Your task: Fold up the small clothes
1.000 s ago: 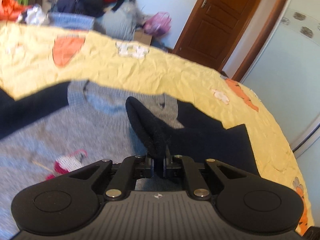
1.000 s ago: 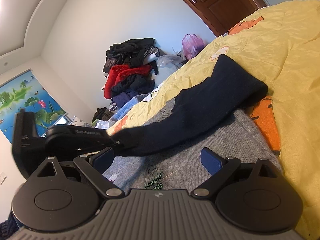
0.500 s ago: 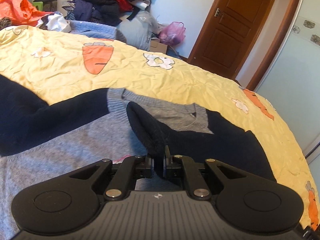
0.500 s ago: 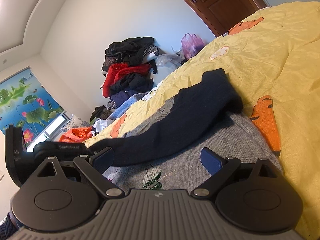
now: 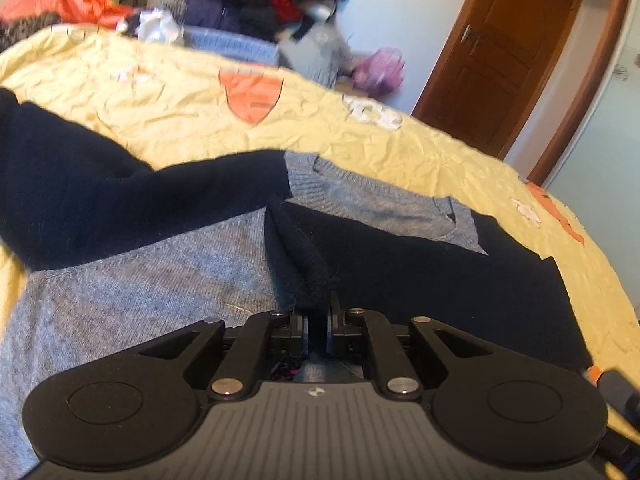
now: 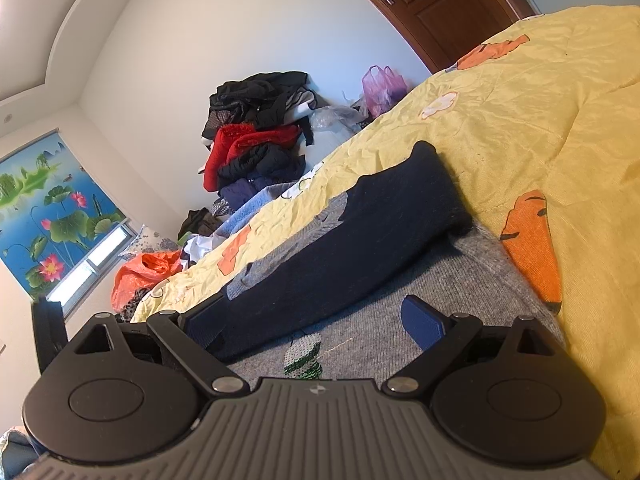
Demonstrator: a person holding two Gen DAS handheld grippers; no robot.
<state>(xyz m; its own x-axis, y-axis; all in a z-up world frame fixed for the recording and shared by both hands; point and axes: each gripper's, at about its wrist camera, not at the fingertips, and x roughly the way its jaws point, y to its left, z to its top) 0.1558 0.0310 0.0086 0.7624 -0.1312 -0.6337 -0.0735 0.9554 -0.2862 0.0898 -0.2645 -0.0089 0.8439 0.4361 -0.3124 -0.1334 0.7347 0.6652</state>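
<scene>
A small grey sweater (image 5: pixel 160 280) with navy sleeves lies flat on the yellow bedspread (image 5: pixel 168 108). My left gripper (image 5: pixel 318 320) is shut on the cuff of the right navy sleeve (image 5: pixel 420 276), which is folded across the grey body. The other navy sleeve (image 5: pixel 100 196) lies out to the left. In the right wrist view the folded navy sleeve (image 6: pixel 360 240) lies over the grey body (image 6: pixel 400 328). My right gripper (image 6: pixel 316 328) is open and empty just above the sweater.
A pile of clothes (image 6: pixel 256 140) and a pink bag (image 6: pixel 380 84) stand against the far wall. A wooden door (image 5: pixel 508 52) is at the far right. An orange bag (image 6: pixel 144 272) lies beyond the bed.
My left gripper has carried the navy sleeve across the grey body toward the left. The sleeve now lies flatter over the sweater. My right gripper has stayed open and nearly still.
</scene>
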